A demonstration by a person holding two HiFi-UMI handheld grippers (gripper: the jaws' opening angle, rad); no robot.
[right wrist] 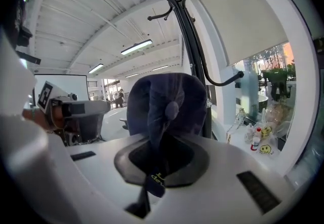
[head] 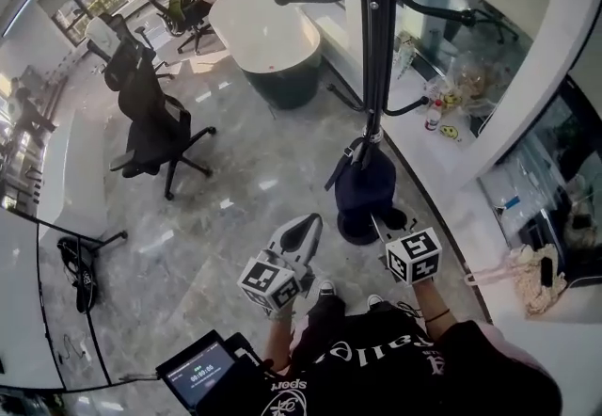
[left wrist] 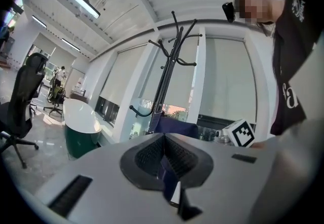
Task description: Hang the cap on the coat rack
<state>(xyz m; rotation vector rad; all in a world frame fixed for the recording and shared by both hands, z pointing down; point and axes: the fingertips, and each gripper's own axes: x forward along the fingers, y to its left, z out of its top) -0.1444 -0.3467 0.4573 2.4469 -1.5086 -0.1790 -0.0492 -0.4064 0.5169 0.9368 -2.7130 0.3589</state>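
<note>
Cap [right wrist: 167,101], dark navy, is pinched in the right hand-held gripper [right wrist: 161,147]. The jaws are pressed together on a fold of its fabric. The crown stands up past the fingertips with its top button facing the camera.

Seen from that gripper, the rack [right wrist: 188,40] rises just behind the cap. Its pole is upright, and that is the long axis that matters here. The lower hook [right wrist: 223,82] curves out to the right at about the height of the cap's top, while the top hooks fan out far above. So the target lies ahead of and above the jaws, and I judge the lower hook the nearest one. The cap would have to go up and over its tip.

In the head view the cap hangs in front of the low part of the pole, near the base.

The left hand-held gripper [left wrist: 164,139] has its jaws together. A dark sliver shows in the slot, and I cannot tell what it is. This gripper stays apart to the left of the cap, so the right one is nearer the rack.

Count: one cap, one rack, two hand-held grippers. A worktop [head: 428,146] runs along the right of the rack.
</note>
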